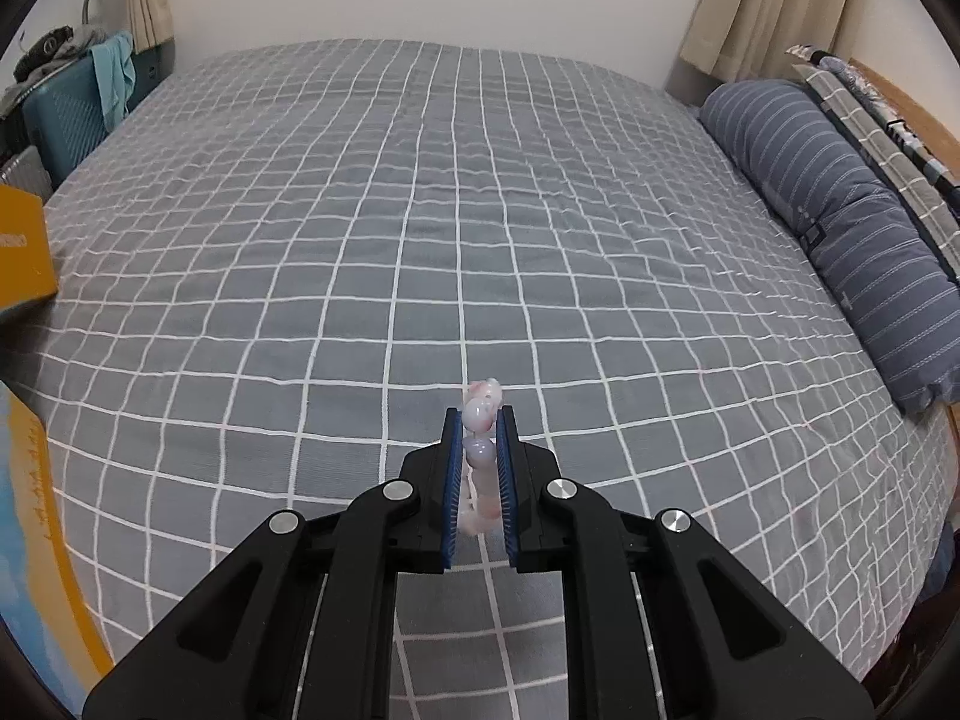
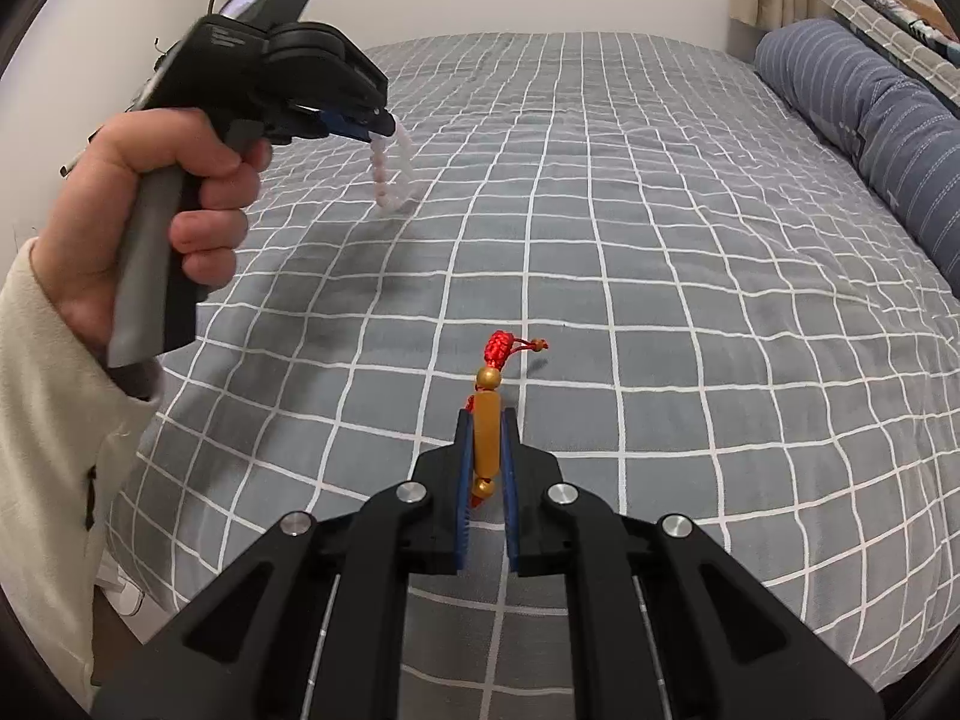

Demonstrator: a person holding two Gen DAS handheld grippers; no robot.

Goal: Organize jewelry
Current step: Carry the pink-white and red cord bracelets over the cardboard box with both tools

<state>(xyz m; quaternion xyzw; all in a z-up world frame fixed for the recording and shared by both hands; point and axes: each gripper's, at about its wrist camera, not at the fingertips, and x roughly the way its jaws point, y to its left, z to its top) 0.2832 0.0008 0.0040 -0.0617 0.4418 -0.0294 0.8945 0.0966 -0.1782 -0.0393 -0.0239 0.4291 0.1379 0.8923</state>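
Note:
My left gripper [image 1: 480,420] is shut on a pale pink and lilac bead bracelet [image 1: 479,414], held above the bed. In the right wrist view the left gripper [image 2: 384,123] is up at the left, and the bead bracelet [image 2: 393,171] hangs from its tips as a loop. My right gripper [image 2: 487,420] is shut on a red cord bracelet with a gold tube and gold beads [image 2: 487,432]. Its red knot and cord ends [image 2: 501,345] stick out past the fingertips.
A grey bed cover with a white grid [image 1: 420,210] fills both views. A striped blue bolster pillow [image 1: 840,222] lies along the right side. An orange box [image 1: 21,252] sits at the left edge. A teal suitcase with clothes [image 1: 78,102] stands far left.

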